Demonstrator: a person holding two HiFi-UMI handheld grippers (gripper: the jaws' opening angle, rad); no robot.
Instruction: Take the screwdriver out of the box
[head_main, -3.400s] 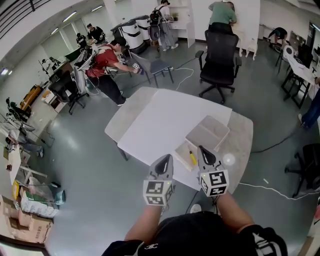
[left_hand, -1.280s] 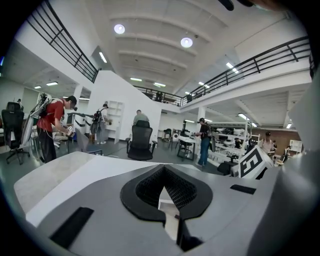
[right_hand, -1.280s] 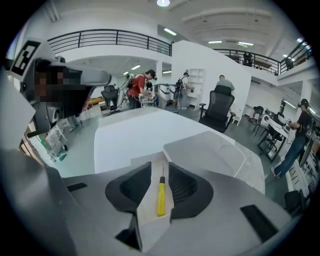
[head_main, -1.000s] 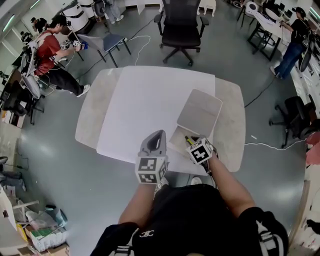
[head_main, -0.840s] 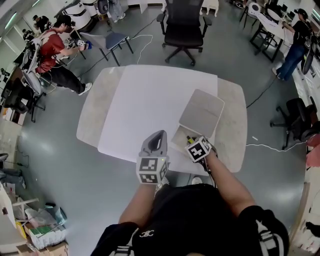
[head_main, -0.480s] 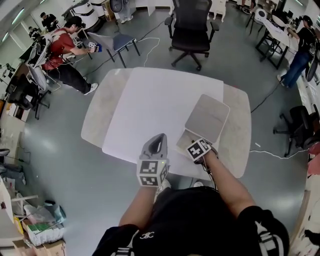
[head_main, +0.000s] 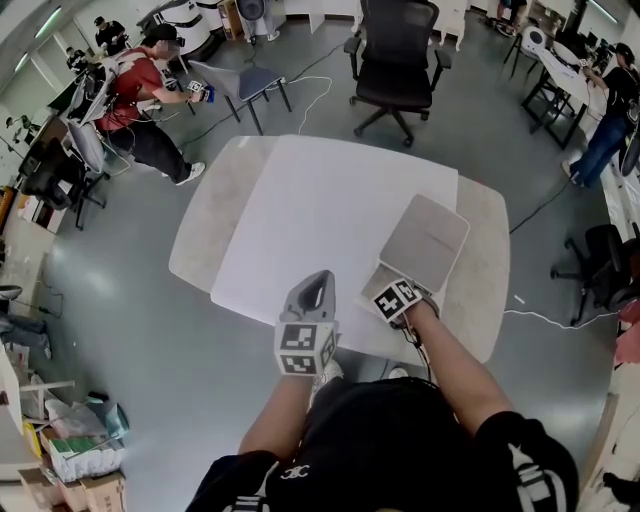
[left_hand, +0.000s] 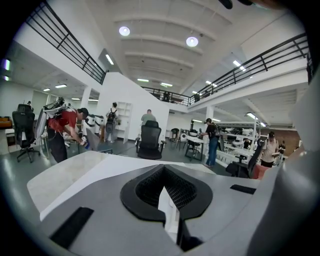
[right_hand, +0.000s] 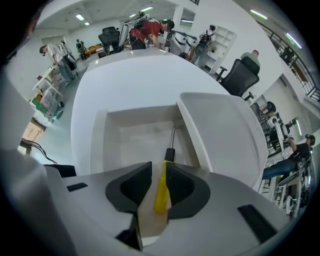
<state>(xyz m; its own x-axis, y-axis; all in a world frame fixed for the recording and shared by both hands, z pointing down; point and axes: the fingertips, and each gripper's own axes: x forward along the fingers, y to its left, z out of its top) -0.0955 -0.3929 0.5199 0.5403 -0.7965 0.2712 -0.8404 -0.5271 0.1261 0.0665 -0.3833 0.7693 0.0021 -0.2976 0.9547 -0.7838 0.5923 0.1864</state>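
The white box (right_hand: 100, 145) stands open near the table's front edge, its lid (right_hand: 220, 135) swung back to the right. Inside lies the screwdriver (right_hand: 161, 182), its yellow handle nearest me and its thin metal shaft (right_hand: 172, 135) pointing away over the box floor. My right gripper (right_hand: 159, 170) reaches down into the box with its jaws shut on the yellow handle. In the head view this gripper (head_main: 390, 290) covers the box's open part, and the lid (head_main: 425, 240) shows behind it. My left gripper (head_main: 312, 285) hovers at the table's front edge, shut and holding nothing.
The box sits on a white table (head_main: 320, 200) with grey end pieces. A black office chair (head_main: 395, 50) stands on the floor beyond the far side. A person in red (head_main: 140, 90) works at the far left, and a cable (head_main: 560, 312) runs over the floor at the right.
My right gripper has gone down into the box and now covers the yellow handle that showed in the head view before. The left gripper has kept its place at the table edge.
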